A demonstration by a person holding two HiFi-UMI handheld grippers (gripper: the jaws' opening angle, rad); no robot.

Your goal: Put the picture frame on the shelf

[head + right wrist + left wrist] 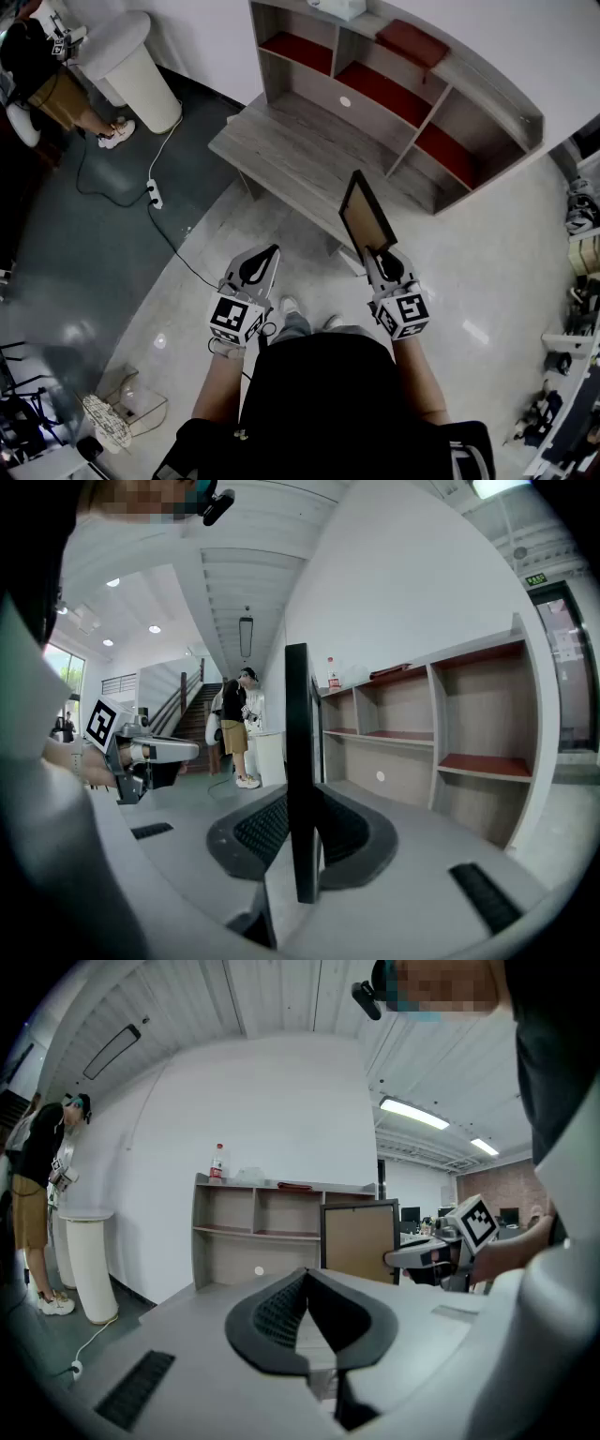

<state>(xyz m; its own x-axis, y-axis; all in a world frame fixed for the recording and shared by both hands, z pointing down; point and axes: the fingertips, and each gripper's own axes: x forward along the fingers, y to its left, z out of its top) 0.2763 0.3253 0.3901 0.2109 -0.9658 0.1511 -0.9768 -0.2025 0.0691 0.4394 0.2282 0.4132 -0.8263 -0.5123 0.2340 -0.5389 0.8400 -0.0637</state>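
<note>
Picture frame (pixel 367 217): thin black rim, plain brown panel. Stands upright, bottom edge clamped between jaws of right hand-held gripper (pixel 380 255). Brown face turned to person's left, shown flat in left gripper view (pixel 360 1239). Seen edge-on as narrow dark bar in right gripper view (pixel 298 761). Held off shelf, just short of its front edge.

Shelf (pixel 300 141): grey wood-grain unit, open compartments with red floors above wide flat lower deck. Stands on floor (pixel 487 272) against white wall (pixel 562 56), ahead of frame.

No legible text or signs
</note>
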